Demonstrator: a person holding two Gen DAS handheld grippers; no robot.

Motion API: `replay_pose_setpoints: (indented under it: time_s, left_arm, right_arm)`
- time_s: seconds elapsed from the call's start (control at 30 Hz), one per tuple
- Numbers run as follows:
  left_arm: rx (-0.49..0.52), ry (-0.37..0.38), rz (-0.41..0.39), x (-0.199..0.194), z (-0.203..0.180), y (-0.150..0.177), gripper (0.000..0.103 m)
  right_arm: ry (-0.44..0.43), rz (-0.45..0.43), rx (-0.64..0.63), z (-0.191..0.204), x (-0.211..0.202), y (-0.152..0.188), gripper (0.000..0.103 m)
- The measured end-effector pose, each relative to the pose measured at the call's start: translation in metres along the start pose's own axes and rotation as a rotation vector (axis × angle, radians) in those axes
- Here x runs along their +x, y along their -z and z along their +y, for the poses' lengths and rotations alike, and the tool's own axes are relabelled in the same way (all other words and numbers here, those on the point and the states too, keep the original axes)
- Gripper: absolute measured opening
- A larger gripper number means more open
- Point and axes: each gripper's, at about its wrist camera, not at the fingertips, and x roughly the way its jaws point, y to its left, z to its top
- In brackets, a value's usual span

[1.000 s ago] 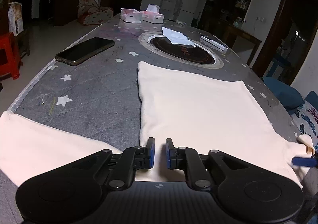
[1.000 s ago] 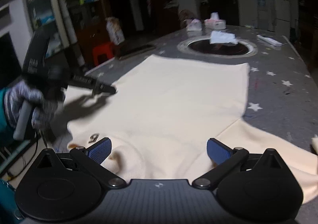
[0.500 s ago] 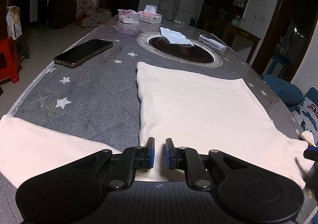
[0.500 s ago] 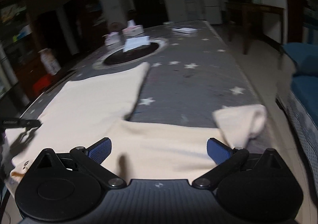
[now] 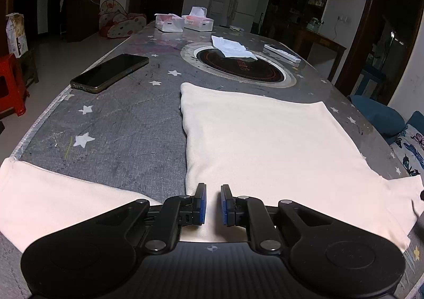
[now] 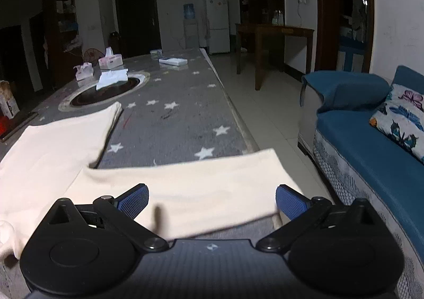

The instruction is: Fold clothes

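your right gripper [image 6: 212, 199], jaws spread wide, has swung out over the right sleeve [image 6: 185, 187] at the table's [image 6: 180, 118] right edge. your left gripper [image 5: 211, 203], nearly closed with nothing pinched, stays at the cream shirt's [image 5: 265, 140] near edge. sleeve fold looks next.

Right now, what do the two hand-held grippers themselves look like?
Both look alike: matte black plastic, a ribbed body with a small crosshair mark, round discs on each side and screw-jointed linkage arms. The left hand-held gripper and the right hand-held gripper have blue textured finger pads. No cables or sleeves show.
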Motion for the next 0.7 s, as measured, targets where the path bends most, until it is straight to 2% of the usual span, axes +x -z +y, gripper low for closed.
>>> replay_pose_setpoints:
  time_s: [0.13, 0.27, 0.33, 0.5, 0.57, 0.7]
  left_arm:
    - [0.001, -0.002, 0.000, 0.000, 0.000, 0.000, 0.013]
    - [0.000, -0.001, 0.000, 0.000, 0.000, 0.000, 0.013]
    - [0.001, 0.002, 0.000, 0.000, 0.000, 0.000, 0.013]
    - [0.032, -0.005, 0.001, -0.001, -0.004, -0.001, 0.015]
    - [0.052, -0.009, -0.001, -0.003, -0.010, -0.001, 0.017]
    - [0.096, 0.047, -0.011, -0.013, -0.027, 0.001, 0.017]
  right_arm:
    - [-0.044, 0.004, -0.040, 0.005, 0.014, -0.010, 0.103]
    - [-0.065, 0.056, -0.073, 0.009, 0.037, -0.013, 0.103]
    - [-0.042, 0.082, -0.090, 0.010, 0.046, -0.012, 0.103]
    - [-0.007, 0.074, -0.131, 0.012, 0.041, -0.015, 0.103]
    - [-0.039, 0.062, -0.158, 0.018, 0.033, -0.016, 0.103]
    - [-0.151, 0.051, -0.217, 0.044, 0.016, -0.017, 0.103]
